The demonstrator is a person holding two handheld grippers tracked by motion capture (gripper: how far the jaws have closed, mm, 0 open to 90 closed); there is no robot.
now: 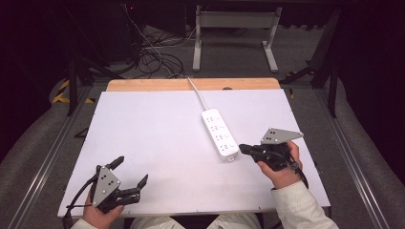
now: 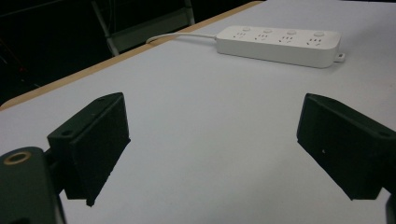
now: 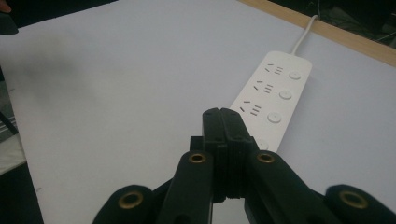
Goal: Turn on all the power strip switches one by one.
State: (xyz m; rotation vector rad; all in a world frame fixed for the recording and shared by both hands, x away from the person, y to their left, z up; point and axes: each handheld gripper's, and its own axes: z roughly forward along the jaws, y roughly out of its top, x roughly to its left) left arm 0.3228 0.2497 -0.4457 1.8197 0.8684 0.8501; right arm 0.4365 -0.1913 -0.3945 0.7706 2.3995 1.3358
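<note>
A white power strip [image 1: 220, 134] lies on the tabletop [image 1: 157, 143], just ahead of the right claw [image 1: 242, 148], jaws pressed together; the left claw [image 1: 130, 171], well apart from it, gapes wide.

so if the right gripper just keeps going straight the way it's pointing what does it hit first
Most likely the near end of the white power strip. The right gripper, jaws closed, points at that end, its tips just short of or over it. Whether the tips sit above the strip or level with it can't be told, so it might pass over.
</note>
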